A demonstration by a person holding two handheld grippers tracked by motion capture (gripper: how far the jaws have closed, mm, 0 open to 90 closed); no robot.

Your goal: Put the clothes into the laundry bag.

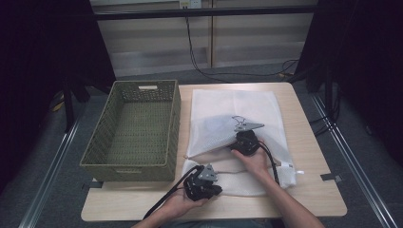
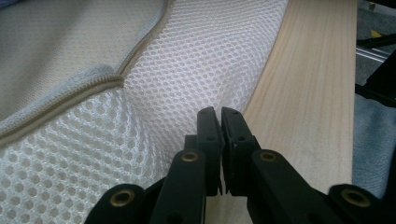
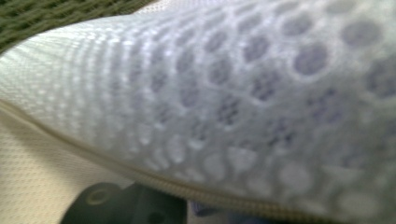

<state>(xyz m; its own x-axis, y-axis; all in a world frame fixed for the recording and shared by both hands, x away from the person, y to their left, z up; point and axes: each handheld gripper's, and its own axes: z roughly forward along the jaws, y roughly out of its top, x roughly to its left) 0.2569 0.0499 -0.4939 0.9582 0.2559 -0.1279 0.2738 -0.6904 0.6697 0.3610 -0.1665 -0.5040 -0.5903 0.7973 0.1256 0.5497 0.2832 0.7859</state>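
mesh bag (image 1: 233,121) lying long axis away from basket's (image 1: 95,156) near corner | left tongs (image 1: 215,189) pinching shut its near edge | right tongs (image 1: 236,146) part-open under zipper flap, grip unclear

bag (image 1: 223,114): white honeycomb mesh; basket (image 1: 138,128): olive-green weave; table (image 1: 309,142): pale wood

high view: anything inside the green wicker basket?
No. The green wicker basket shows only its bare woven floor; the white mesh laundry bag lies beside it on the table.
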